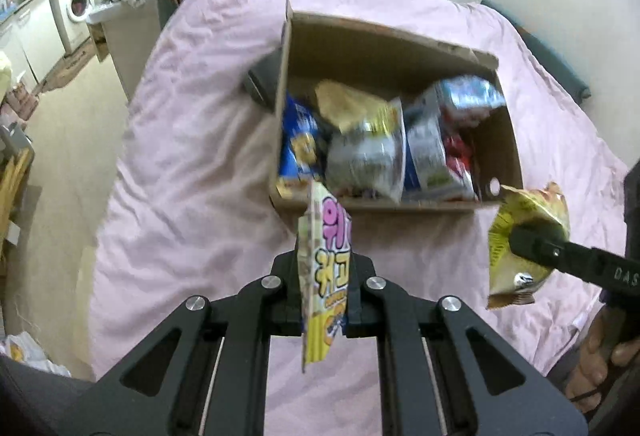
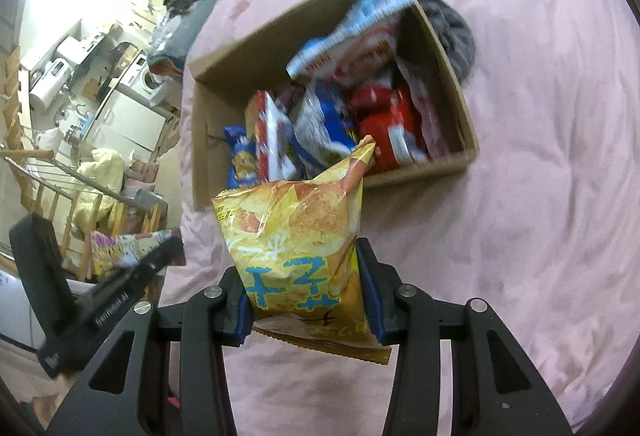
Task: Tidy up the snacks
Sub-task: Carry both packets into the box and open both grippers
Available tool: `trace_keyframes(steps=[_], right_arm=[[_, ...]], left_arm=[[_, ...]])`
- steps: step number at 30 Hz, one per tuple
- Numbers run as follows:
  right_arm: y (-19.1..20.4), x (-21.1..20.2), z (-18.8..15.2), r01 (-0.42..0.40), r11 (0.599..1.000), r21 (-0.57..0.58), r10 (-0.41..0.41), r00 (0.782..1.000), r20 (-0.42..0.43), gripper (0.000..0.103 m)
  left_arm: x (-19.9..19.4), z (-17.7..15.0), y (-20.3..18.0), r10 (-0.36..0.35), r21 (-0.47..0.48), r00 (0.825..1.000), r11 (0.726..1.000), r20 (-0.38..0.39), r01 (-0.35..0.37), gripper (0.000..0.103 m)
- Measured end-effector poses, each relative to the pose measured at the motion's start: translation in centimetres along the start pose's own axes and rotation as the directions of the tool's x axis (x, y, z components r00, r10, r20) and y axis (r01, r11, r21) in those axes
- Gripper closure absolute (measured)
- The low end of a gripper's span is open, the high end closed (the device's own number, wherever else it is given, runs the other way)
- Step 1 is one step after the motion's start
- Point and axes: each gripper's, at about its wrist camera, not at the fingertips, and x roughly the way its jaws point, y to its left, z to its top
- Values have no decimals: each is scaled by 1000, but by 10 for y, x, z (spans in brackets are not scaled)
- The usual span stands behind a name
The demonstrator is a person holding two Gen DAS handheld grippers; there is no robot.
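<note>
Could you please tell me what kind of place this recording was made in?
Most likely a small home, perhaps a studio flat: a cardboard box of snacks sits on a bed with a pink duvet, and a washing machine stands by white cabinets.

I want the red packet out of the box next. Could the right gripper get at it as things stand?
Probably not yet: the right gripper is shut on the yellow chip bag. The red packet lies exposed in the open cardboard box.

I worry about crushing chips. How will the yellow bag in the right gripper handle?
The yellow chip bag looks puffy and light, so it probably dents easily. Its glossy film may slip in the right gripper. Its free top looks crumpled, so likely floppy.
</note>
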Motion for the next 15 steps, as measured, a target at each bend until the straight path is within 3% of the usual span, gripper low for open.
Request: trace_keyframes(steps=[8,15], right_arm=[[31,-3,53,-4,996,-84,12,995,100,57],[52,30,127,39,988,-149,-18,990,139,57]], left_arm=[[-2,52,-1,17,67,997,998,75,-22,95],[19,94,-17,15,141,993,990,114,-31,95]])
